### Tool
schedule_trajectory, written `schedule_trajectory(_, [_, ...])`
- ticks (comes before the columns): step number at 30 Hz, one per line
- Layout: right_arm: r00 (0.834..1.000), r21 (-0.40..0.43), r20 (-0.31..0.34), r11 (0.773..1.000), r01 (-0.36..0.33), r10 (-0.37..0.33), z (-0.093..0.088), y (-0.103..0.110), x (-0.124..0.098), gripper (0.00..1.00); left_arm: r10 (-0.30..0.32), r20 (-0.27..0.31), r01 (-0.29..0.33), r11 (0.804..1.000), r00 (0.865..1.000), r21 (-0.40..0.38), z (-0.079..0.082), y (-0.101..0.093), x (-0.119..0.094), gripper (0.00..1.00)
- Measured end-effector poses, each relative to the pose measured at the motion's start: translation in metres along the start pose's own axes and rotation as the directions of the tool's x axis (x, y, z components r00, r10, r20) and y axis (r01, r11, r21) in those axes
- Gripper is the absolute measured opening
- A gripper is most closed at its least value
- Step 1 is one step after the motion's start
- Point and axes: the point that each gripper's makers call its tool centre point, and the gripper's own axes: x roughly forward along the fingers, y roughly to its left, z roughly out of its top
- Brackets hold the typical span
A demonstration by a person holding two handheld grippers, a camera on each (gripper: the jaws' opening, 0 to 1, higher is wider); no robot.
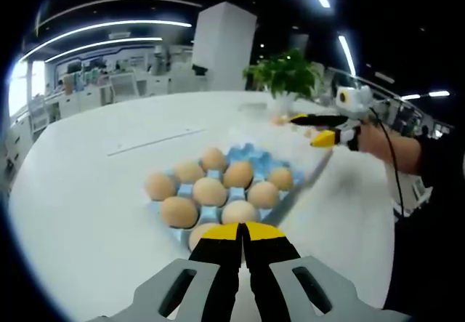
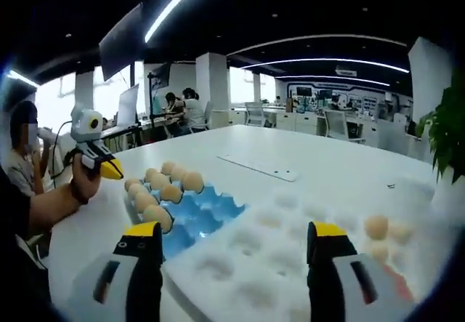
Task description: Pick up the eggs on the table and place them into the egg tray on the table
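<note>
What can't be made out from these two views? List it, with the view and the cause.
- Left gripper view: the nearest egg in the blue egg tray is partly hidden behind the left gripper, whose jaws are shut.
- Left gripper view: whether the right gripper holds anything; too small and far.
- Right gripper view: the count of loose eggs on the table; blurred near the edge.
- Right gripper view: the white tray cells are blurred.

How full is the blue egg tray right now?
Partly full. The blue moulded egg tray holds tan eggs along its far side; the nearer blue cups are empty.
</note>
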Motion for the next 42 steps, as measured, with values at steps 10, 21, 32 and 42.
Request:
schedule_trajectory(10, [0.997,-0.018,-0.027,0.997,0.075,-0.075,-0.013,-0.047,-0.027,0.88,0.017,0.006,-0.017,1.000,1.000,0.003,0.001,0.003,0.001,0.01])
schedule_trajectory(21, [0.985,-0.037,-0.062,0.986,0.161,-0.163,-0.028,-0.098,-0.059,0.86,0.017,0.022,-0.017,1.000,1.000,-0.007,0.003,0.006,-0.001,0.01])
schedule_trajectory(32, [0.978,-0.080,-0.098,0.981,0.178,-0.185,-0.048,-0.119,-0.068,0.66,0.019,0.017,-0.019,1.000,1.000,-0.015,0.001,0.006,0.000,0.01])
schedule_trajectory(42, [0.975,-0.084,-0.107,0.979,0.184,-0.192,-0.059,-0.126,-0.066,0.48,0.020,0.011,-0.019,1.000,1.000,-0.012,-0.001,0.005,0.002,0.01])
